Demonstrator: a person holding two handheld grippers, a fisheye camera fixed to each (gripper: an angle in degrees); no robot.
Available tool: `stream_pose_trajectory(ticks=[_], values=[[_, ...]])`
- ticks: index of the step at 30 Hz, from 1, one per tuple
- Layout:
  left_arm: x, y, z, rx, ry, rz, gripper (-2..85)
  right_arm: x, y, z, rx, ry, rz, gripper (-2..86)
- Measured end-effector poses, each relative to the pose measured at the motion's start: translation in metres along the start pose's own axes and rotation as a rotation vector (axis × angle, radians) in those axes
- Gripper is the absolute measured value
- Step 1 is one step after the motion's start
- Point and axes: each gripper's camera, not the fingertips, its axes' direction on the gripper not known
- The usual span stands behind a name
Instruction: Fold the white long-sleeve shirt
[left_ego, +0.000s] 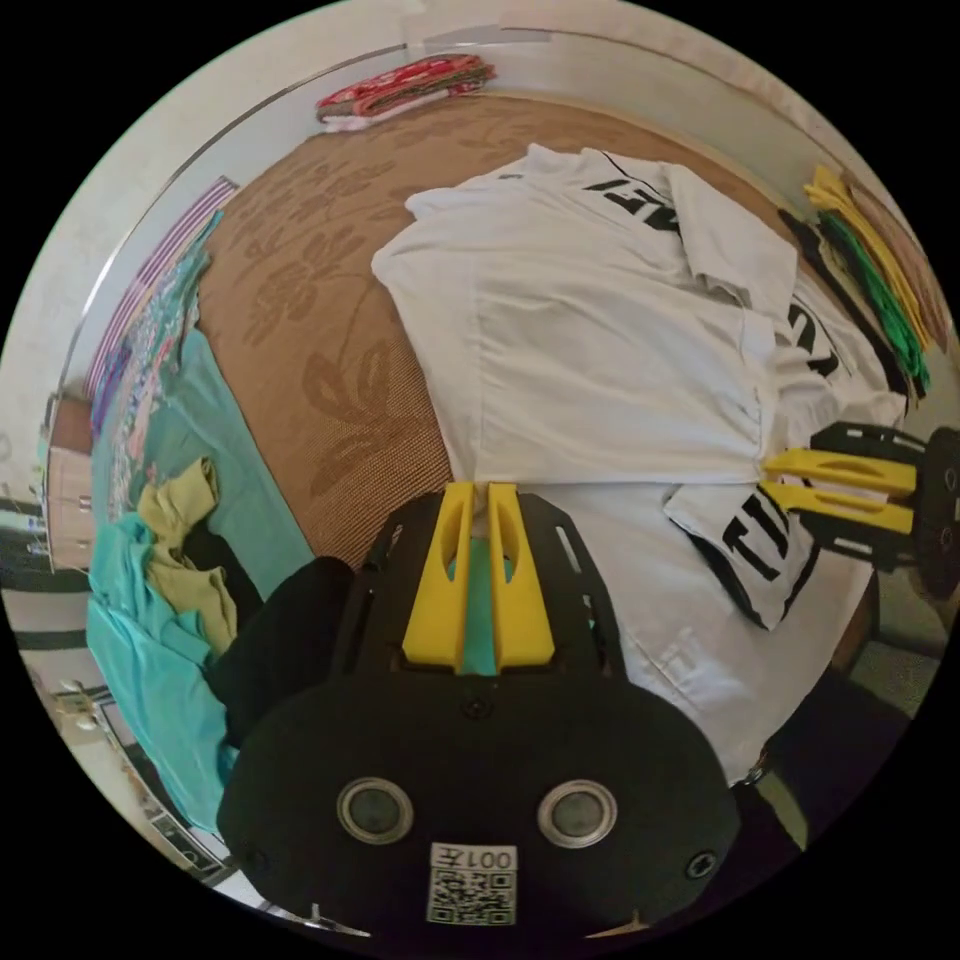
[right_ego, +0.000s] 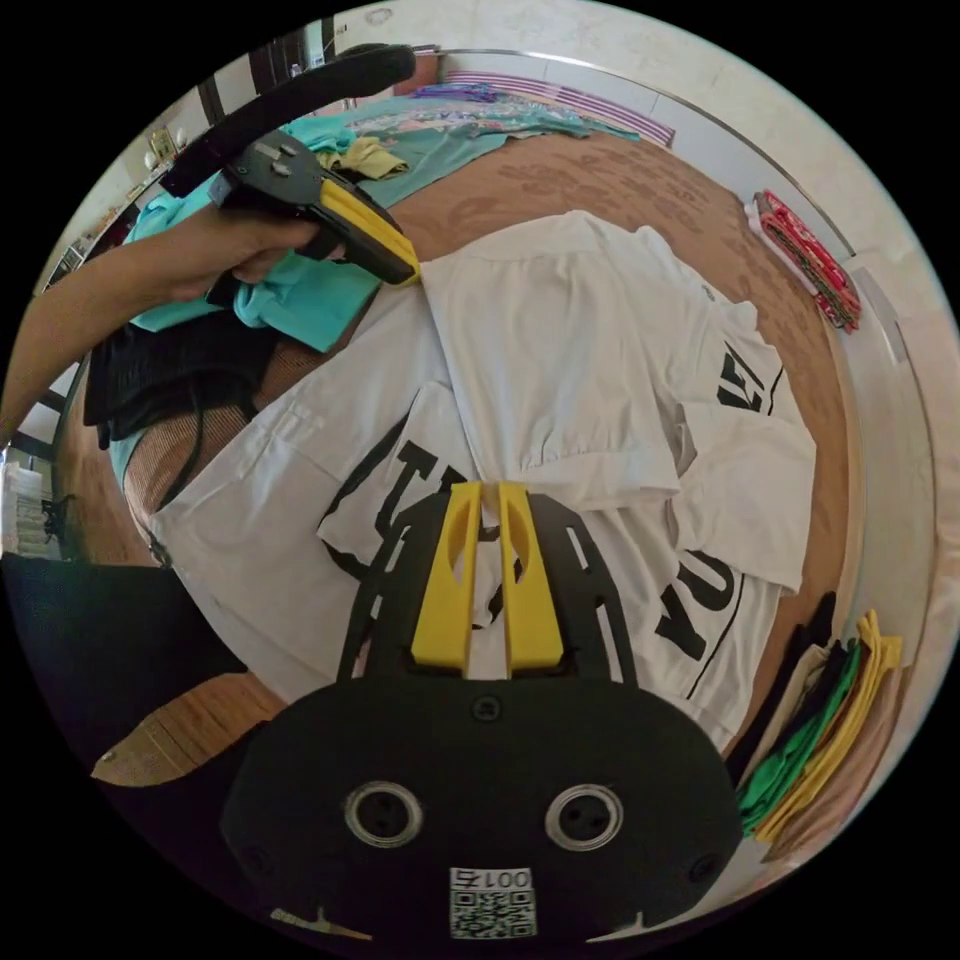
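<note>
On the brown floral mat (left_ego: 330, 330) lies the white long-sleeve shirt (left_ego: 600, 370), spread over most of its middle, partly folded. One panel is turned over the body, giving a straight crease along the side, and the sleeves with their bold black lettering are tucked in across the top; a lettered flap lies loose near the hem. The cloth is smooth with a few gathers at the fold.

In the left gripper view, the left hand-held gripper (left_ego: 478, 490) has its yellow jaws close together at the shirt's folded edge; whether cloth sits between them I cannot tell. The right hand-held gripper (left_ego: 765, 478) comes in from the side with its jaws nearly closed, pinching the gathered fold of the shirt. In the right gripper view the jaws press on white cloth at the lower edge of the folded panel, and a hand (right_ego: 240, 250) grips the other tool.

Around the mat lie teal cloth (left_ego: 150, 640), an olive garment (left_ego: 185, 540), a folded red patterned cloth (left_ego: 405, 88) by the pale wall and a stack of coloured clothes (left_ego: 875, 290).
</note>
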Motion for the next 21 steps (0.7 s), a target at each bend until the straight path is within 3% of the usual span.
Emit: stream_pose_trajectory(ticks=[8,14,18,21], values=[[0.007,0.010,0.022,0.008,0.066,-0.063,3.6,0.008,0.054,-0.006,-0.061,-0.089,0.080,1.2],[0.024,0.022,0.019,-0.060,0.060,-0.066,4.5,0.088,0.128,-0.027,-0.062,0.168,0.231,1.3],[0.060,0.010,0.007,-0.019,0.078,-0.042,4.9,0.137,0.153,-0.002,-0.058,0.098,0.239,1.4],[0.102,-0.011,0.014,-0.014,0.105,0.015,6.6,0.149,0.176,0.022,-0.138,0.157,0.202,1.5]])
